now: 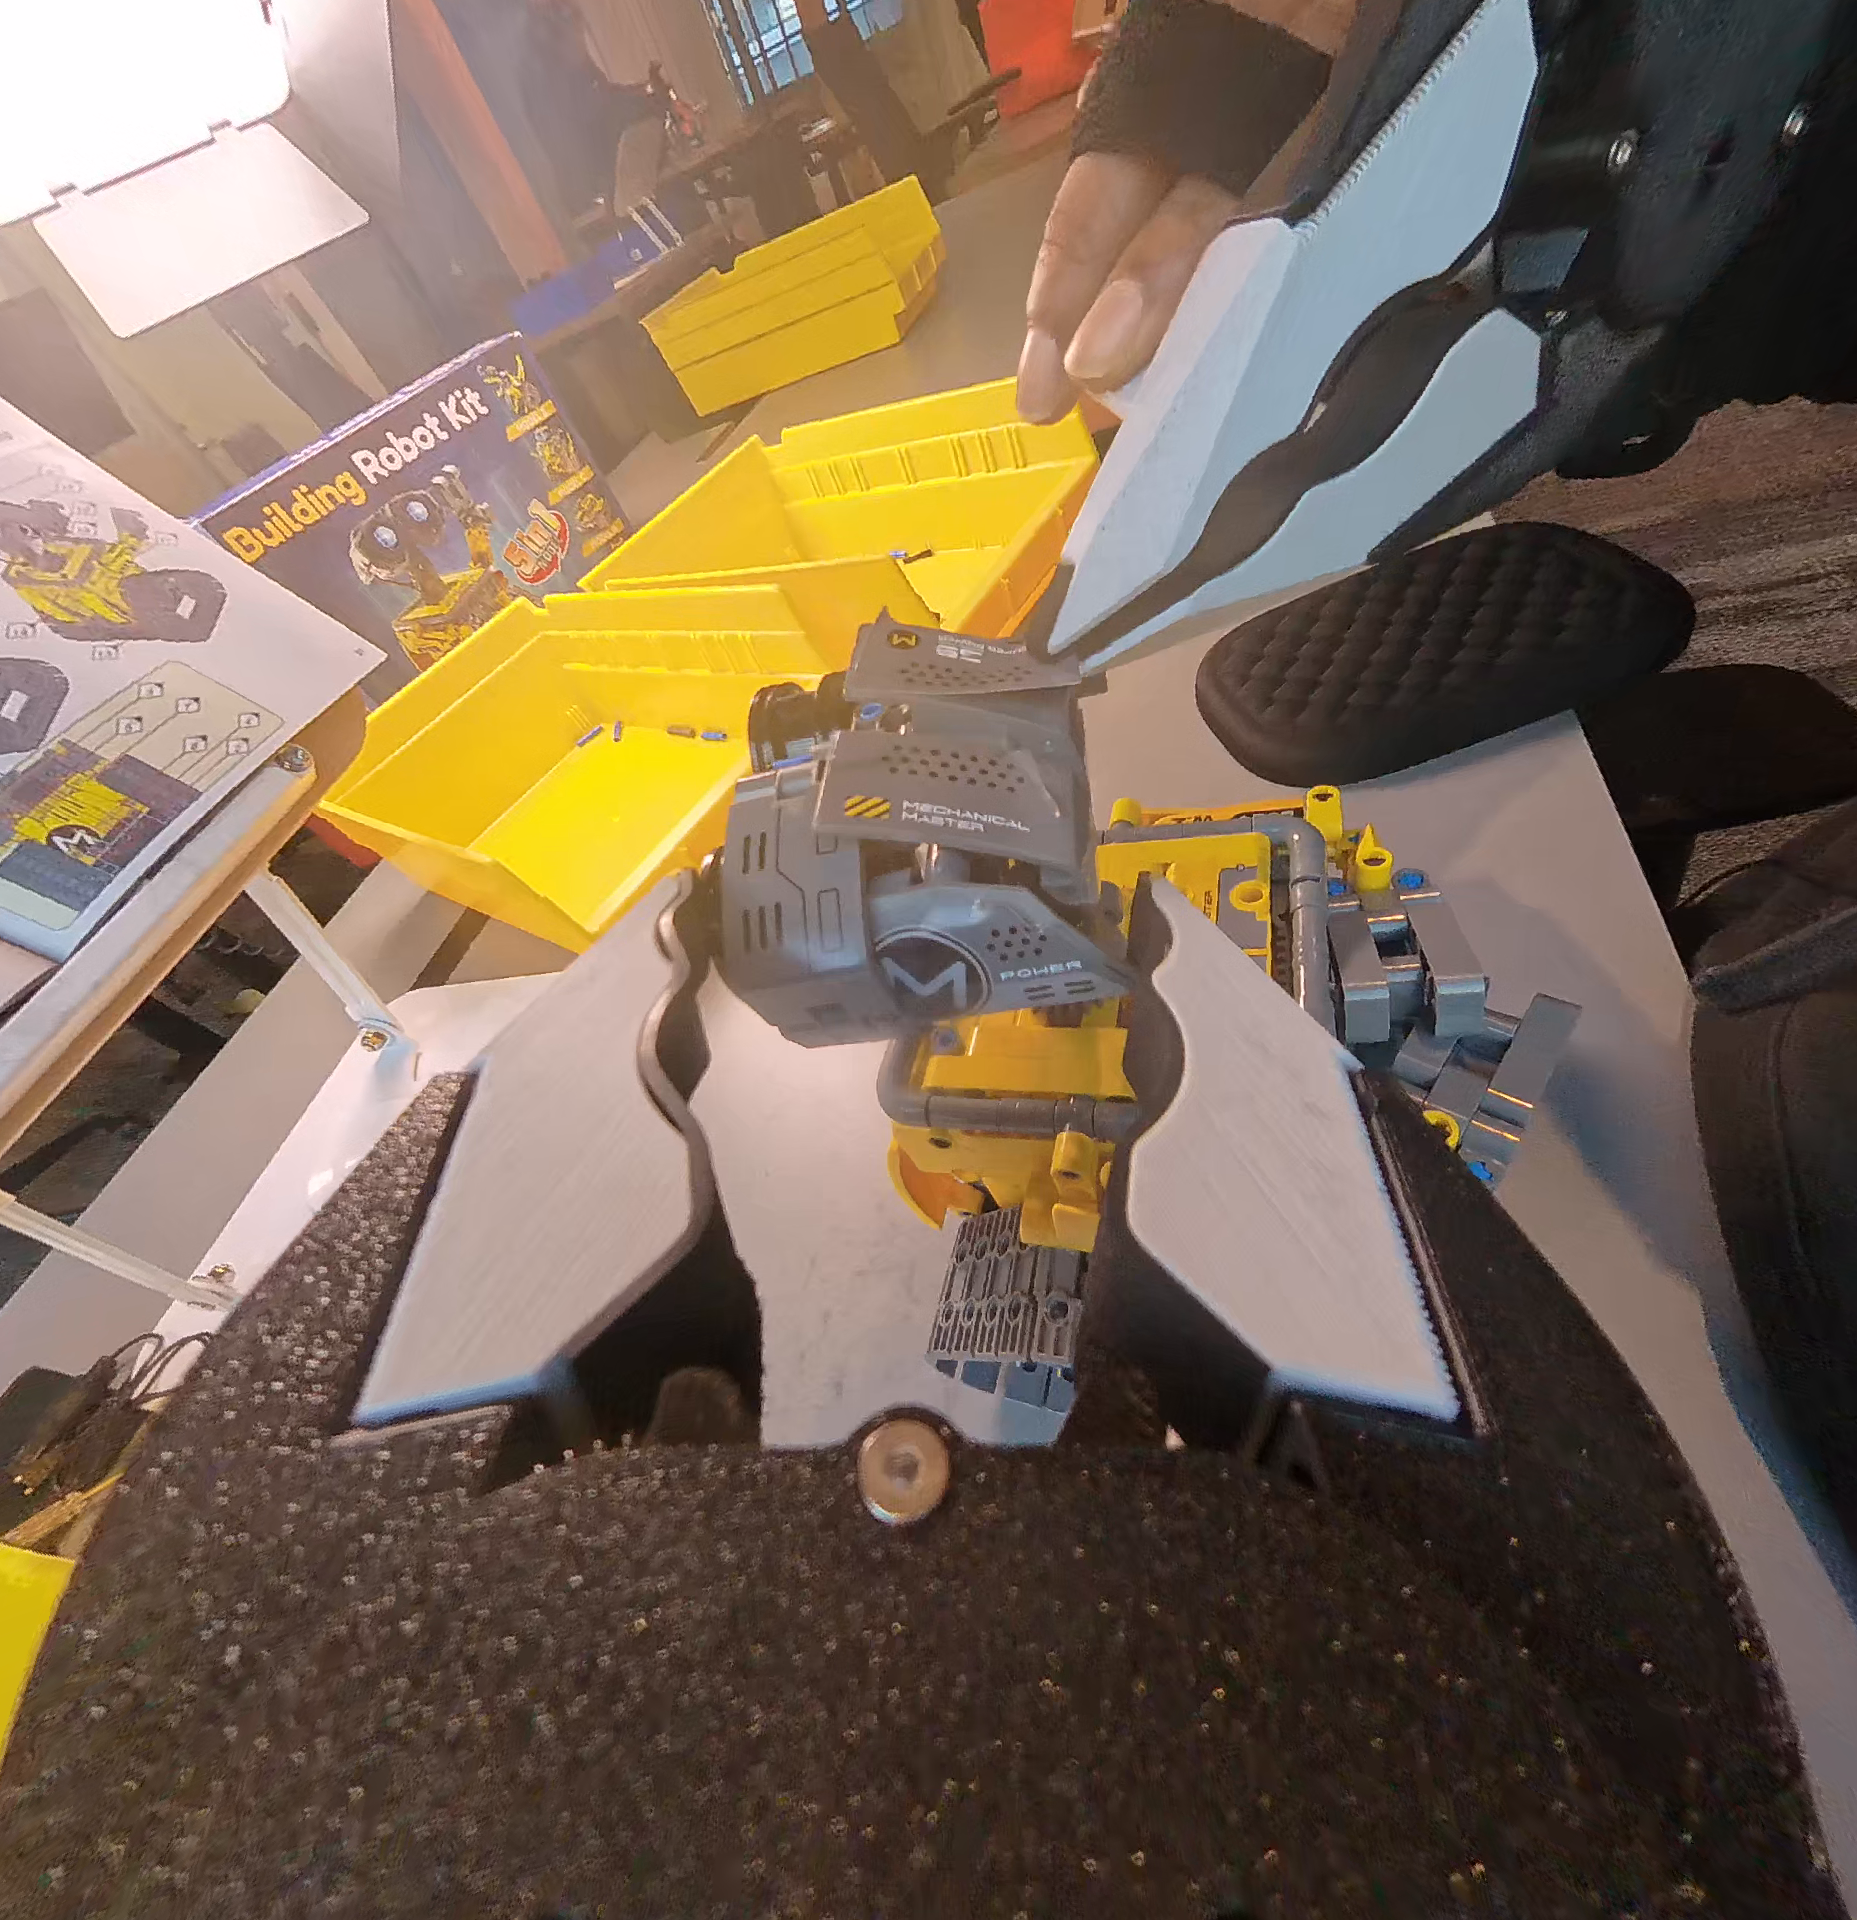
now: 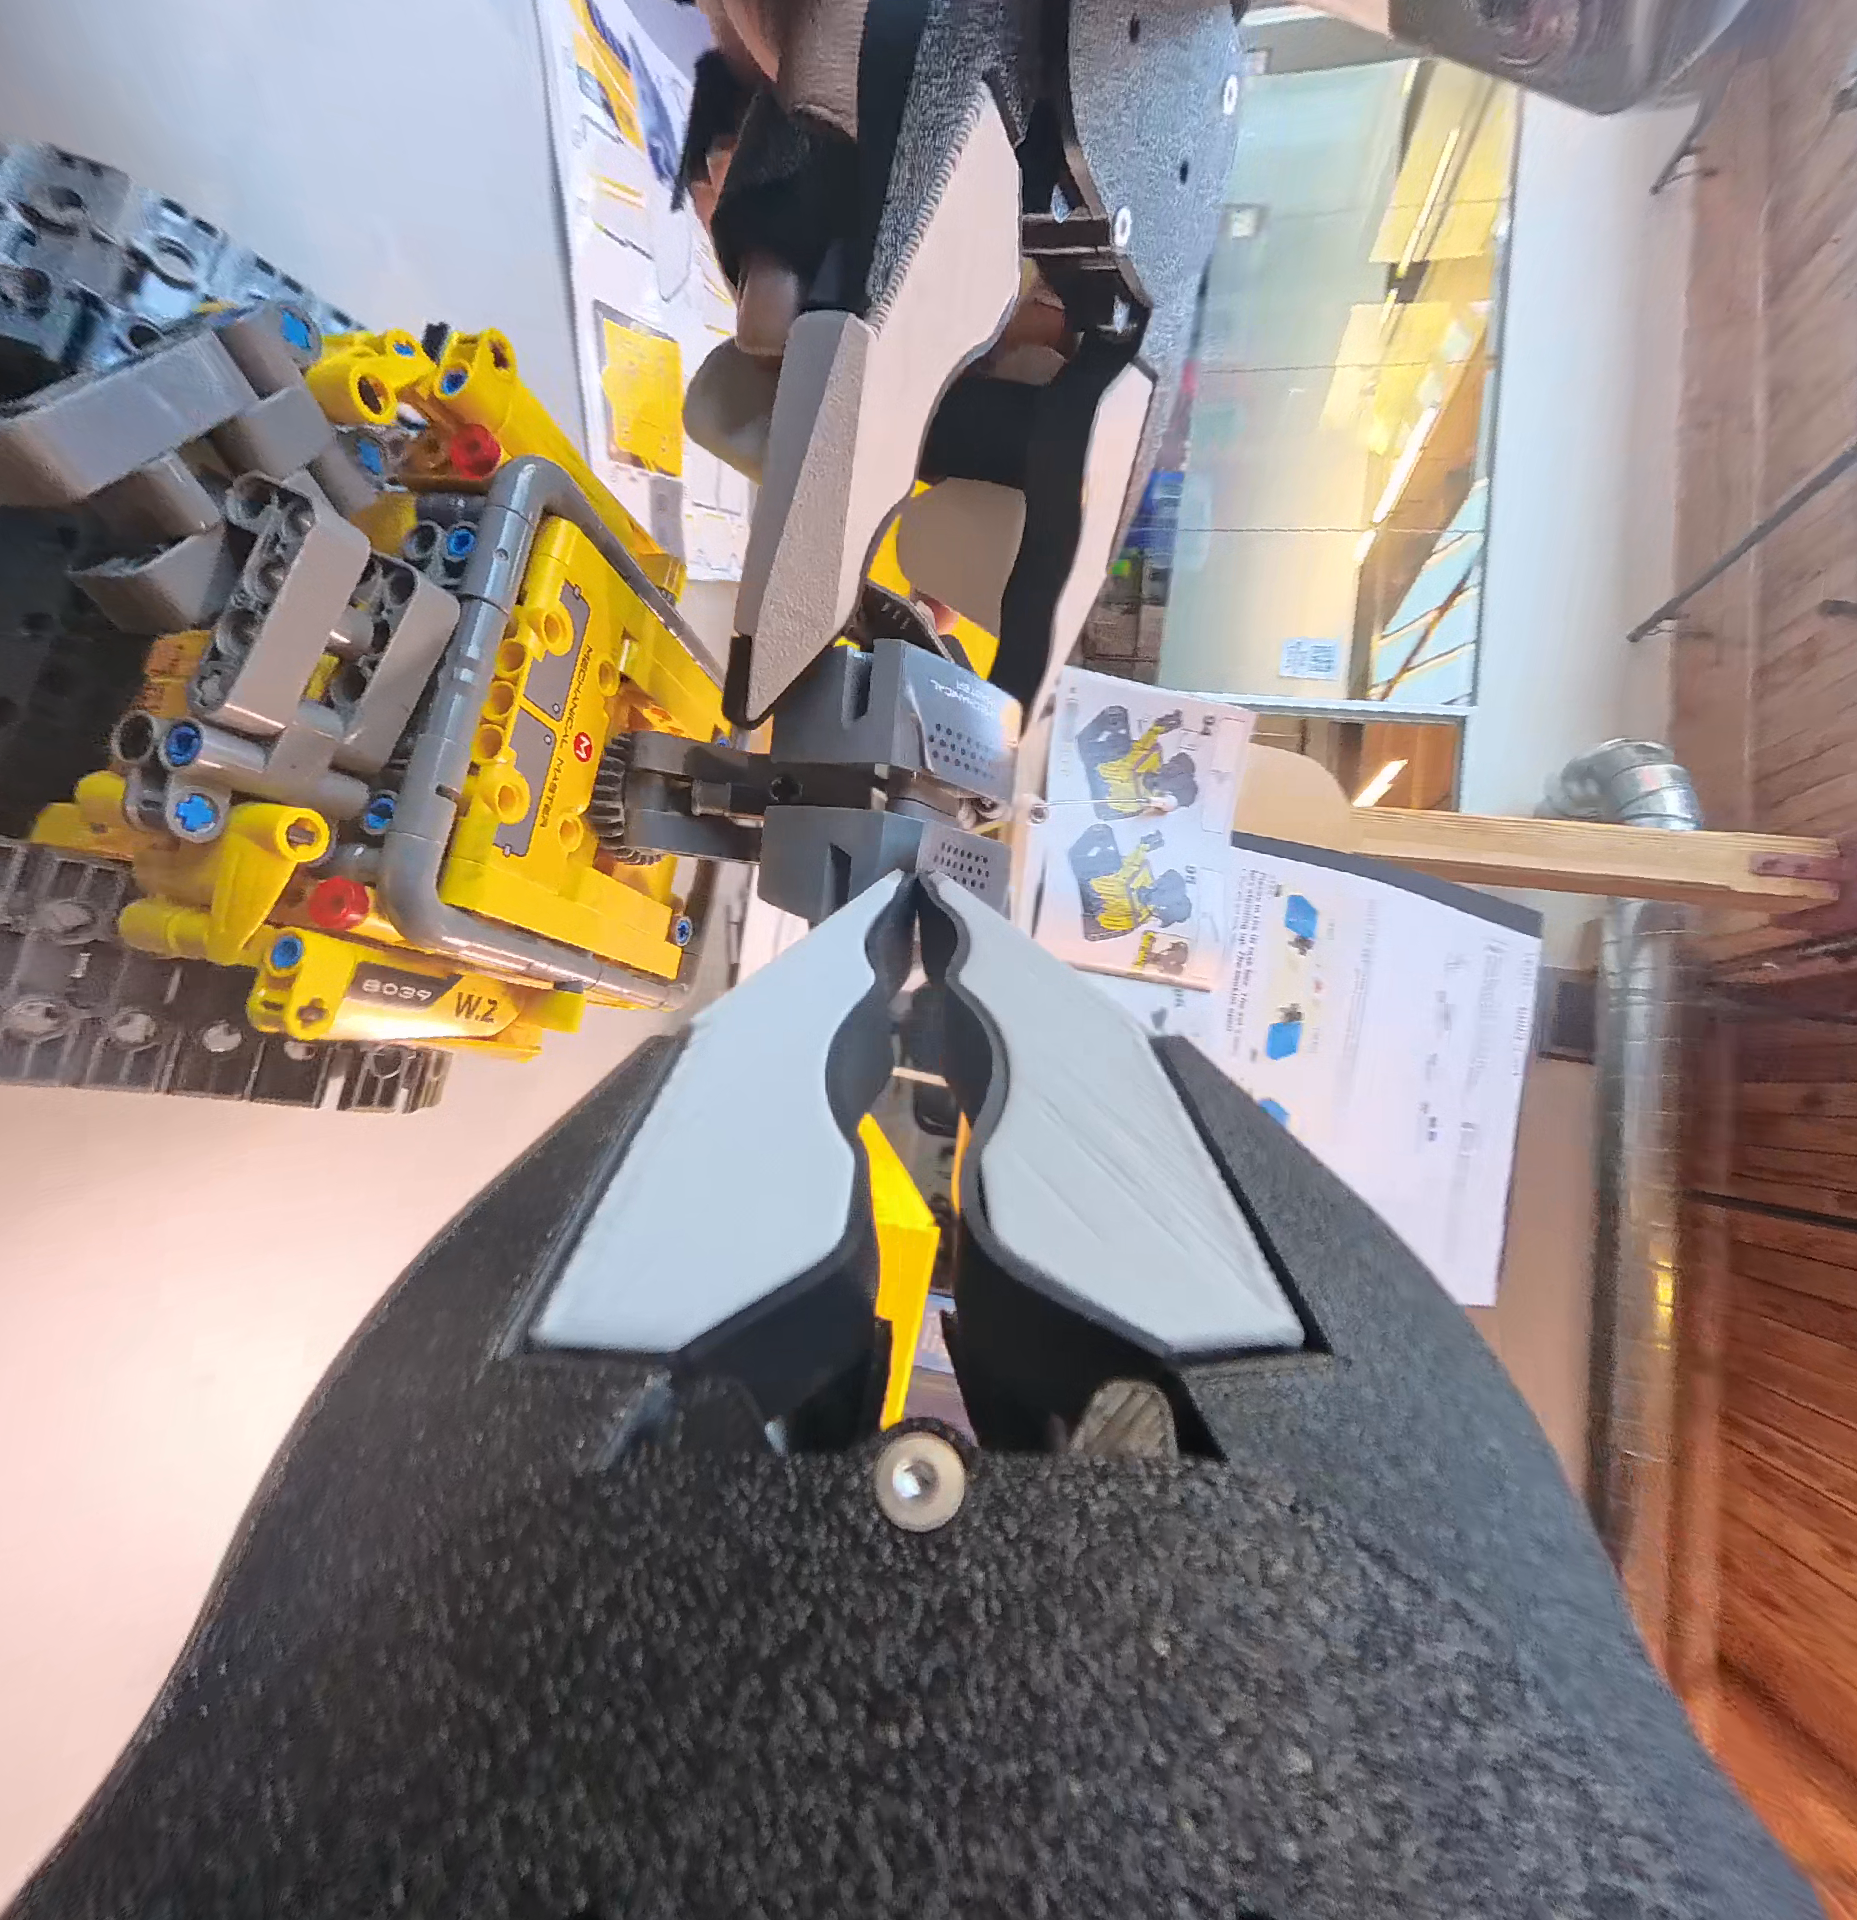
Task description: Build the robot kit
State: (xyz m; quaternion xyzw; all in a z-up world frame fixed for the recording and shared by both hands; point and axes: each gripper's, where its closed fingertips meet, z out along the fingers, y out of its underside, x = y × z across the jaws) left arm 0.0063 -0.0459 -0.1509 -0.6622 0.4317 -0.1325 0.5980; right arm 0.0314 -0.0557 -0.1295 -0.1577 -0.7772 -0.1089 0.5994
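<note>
**Yellow brick model held at its grey head by two grippers**

Yellow and grey plastic dominates both views. At far left of the left wrist view a printed instruction sheet (image 1: pixel 124 665) rests on a stand; right of it stands a blue kit box (image 1: pixel 425 499), then open yellow bins (image 1: pixel 695 665) holding a few small pins. At centre, the left gripper (image 1: pixel 908 914) has its jaws spread around the grey head assembly (image 1: pixel 903 862), fingers at either flank; firm contact cannot be confirmed. The head sits on the yellow tracked model (image 1: pixel 1017 1122), which lies on the grey table (image 1: pixel 820 1299). At upper right, the right gripper (image 1: pixel 1069 649) has its tips closed, pinching the edge of a grey panel (image 1: pixel 955 660).

In the right wrist view, the model (image 2: pixel 384 727) fills the left; the right gripper (image 2: pixel 916 881) meets the head at centre.

Risk, as judged: the thin pinch may slip or pop the panel off, and uneven pull may separate the head's joint.
</note>
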